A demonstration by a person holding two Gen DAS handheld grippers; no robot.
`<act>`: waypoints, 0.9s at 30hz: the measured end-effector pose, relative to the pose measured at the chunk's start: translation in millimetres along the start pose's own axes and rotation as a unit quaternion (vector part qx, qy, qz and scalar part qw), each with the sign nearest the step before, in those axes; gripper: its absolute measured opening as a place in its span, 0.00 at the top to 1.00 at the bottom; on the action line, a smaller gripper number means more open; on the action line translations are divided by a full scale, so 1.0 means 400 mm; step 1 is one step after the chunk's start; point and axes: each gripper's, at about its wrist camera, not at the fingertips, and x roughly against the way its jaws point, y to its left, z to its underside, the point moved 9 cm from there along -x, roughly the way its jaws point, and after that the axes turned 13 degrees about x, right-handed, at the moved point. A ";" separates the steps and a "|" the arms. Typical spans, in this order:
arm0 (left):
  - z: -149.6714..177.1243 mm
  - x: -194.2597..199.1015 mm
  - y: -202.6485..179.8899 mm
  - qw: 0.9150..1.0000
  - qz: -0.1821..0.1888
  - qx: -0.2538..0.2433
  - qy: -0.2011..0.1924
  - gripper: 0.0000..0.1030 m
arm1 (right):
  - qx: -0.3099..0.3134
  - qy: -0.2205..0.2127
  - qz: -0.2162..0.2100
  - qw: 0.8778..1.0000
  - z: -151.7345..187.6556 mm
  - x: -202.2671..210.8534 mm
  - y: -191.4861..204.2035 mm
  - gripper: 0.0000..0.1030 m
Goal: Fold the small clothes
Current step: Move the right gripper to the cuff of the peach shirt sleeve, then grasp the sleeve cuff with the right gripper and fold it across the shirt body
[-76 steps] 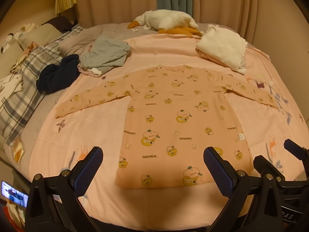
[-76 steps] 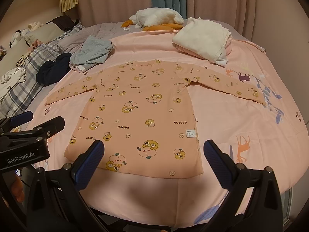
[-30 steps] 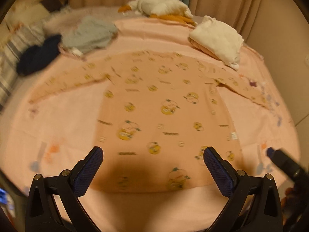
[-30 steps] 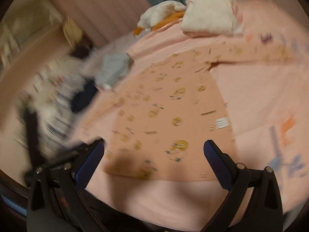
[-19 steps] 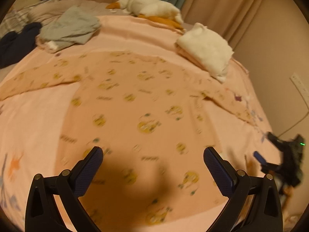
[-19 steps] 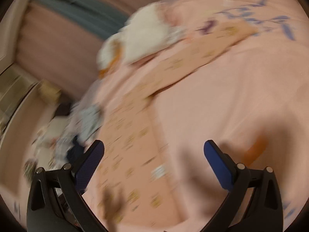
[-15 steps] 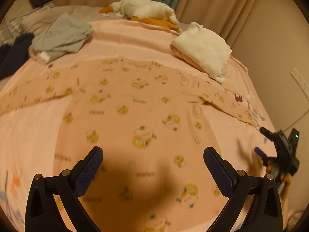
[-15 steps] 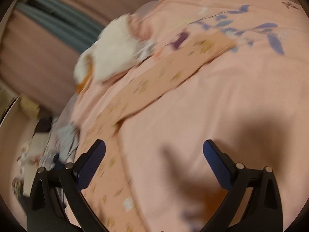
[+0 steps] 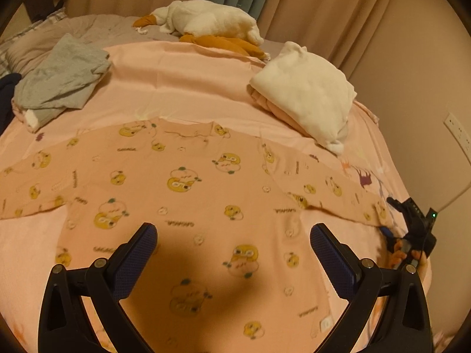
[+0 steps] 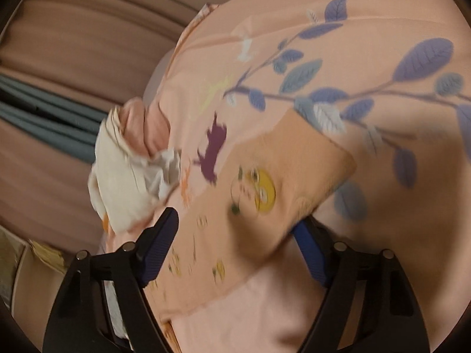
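Note:
A small peach long-sleeved shirt (image 9: 206, 206) with yellow cartoon prints lies spread flat on the pink bedsheet (image 9: 182, 88). My left gripper (image 9: 232, 253) is open and empty, hovering over the shirt's lower body. My right gripper (image 10: 235, 232) is open, low over the end of the shirt's right sleeve (image 10: 265, 194); the cuff lies between its fingers, with one blue pad (image 10: 306, 244) partly under the fabric edge. The right gripper also shows in the left wrist view (image 9: 412, 226) at the sleeve's tip.
A folded white and pink pile (image 9: 306, 94) sits at the back right, close to the sleeve. A grey garment (image 9: 59, 76) lies back left. A plush goose (image 9: 206, 26) rests by the curtains (image 9: 294, 0). A wall socket (image 9: 457, 131) is at right.
My right gripper has swung right and dropped onto the sleeve cuff. My left gripper has moved forward over the shirt's body. Both stay open.

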 end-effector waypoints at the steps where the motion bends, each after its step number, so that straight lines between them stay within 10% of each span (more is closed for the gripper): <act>1: -0.004 -0.010 -0.001 1.000 0.001 0.002 0.002 0.00 | -0.002 -0.003 0.000 1.000 -0.008 -0.001 -0.004 0.28; 11: -0.011 -0.053 0.062 0.999 -0.031 0.024 0.011 0.00 | 0.023 0.002 0.049 0.999 -0.050 -0.062 -0.016 0.92; 17: -0.027 -0.028 0.132 0.998 -0.052 0.043 0.003 0.00 | 0.149 -0.018 0.058 0.987 -0.072 -0.004 0.165 0.94; 27: -0.064 0.057 0.274 0.993 -0.064 0.094 -0.016 0.00 | 0.401 -0.001 0.048 0.915 0.067 0.004 0.715 0.94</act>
